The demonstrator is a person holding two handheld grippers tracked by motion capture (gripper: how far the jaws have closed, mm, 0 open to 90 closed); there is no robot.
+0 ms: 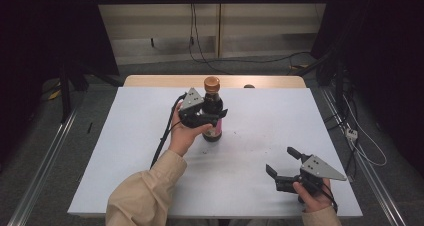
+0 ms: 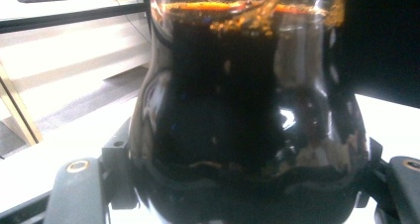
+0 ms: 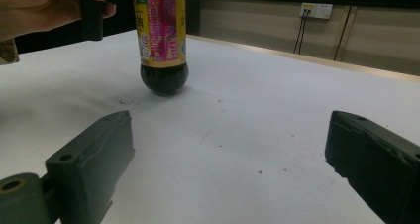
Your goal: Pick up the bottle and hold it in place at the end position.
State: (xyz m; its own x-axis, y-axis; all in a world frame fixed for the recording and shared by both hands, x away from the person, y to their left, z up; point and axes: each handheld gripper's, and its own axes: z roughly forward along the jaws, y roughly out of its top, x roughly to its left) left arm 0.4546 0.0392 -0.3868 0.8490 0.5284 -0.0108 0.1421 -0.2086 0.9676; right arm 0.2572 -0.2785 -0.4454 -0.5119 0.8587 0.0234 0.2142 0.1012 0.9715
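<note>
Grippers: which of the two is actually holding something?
The left gripper, clamped around the dark bottle. The right gripper sits open near the table's edge.

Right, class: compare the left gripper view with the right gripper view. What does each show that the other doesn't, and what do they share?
Left gripper view alone: the dark liquid's surface line near the top of the glass, seen close between the jaws. Right gripper view alone: the bottle's pink and yellow label, its rounded base on the white table, a wall socket, and the right gripper open on nothing. Shared: the bottle itself.
</note>
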